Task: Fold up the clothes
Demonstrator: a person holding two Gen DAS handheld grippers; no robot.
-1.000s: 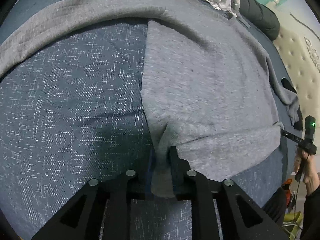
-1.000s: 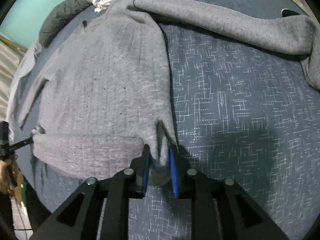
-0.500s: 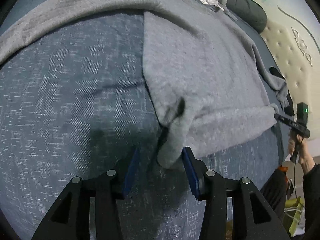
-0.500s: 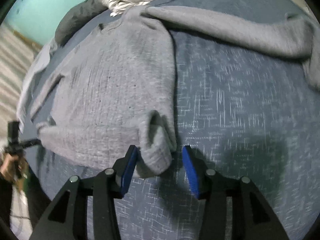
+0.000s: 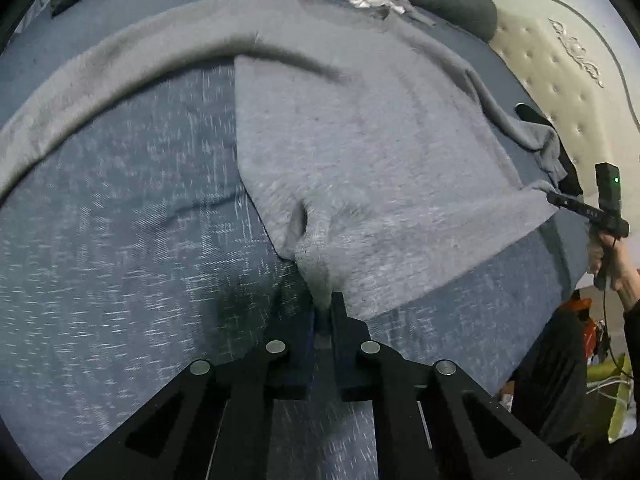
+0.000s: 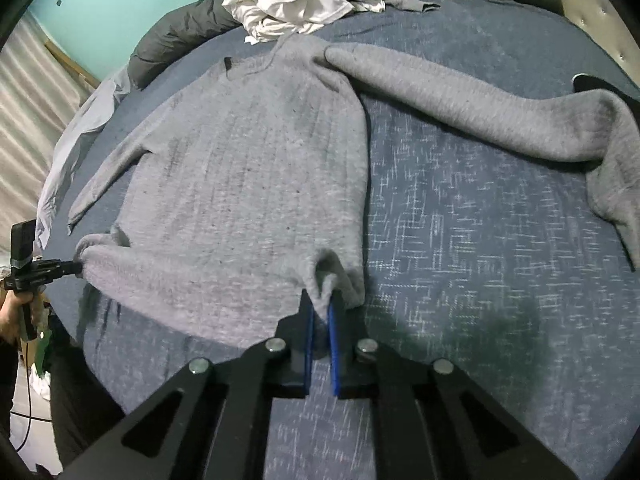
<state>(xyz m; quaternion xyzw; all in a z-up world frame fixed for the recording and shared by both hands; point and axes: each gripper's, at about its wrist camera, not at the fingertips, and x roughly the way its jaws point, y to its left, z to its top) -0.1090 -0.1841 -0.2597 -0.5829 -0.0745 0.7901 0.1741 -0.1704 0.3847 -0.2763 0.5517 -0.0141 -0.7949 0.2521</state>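
Grey sweater [image 6: 256, 184] lies flat on the bed [image 6: 460, 240], sleeves spread, no fold visible; left gripper [image 5: 322, 312] and right gripper [image 6: 320, 312] fingers clamp 2 hem corners.

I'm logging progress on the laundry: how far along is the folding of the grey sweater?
Barely started. Done: the grey sweater lies spread flat on the blue bedspread, sleeves still out to the sides. In hand: the left gripper and right gripper are each shut on a bottom hem corner. Left: no fold is visible yet, and the white clothes by the dark pillow lie crumpled.
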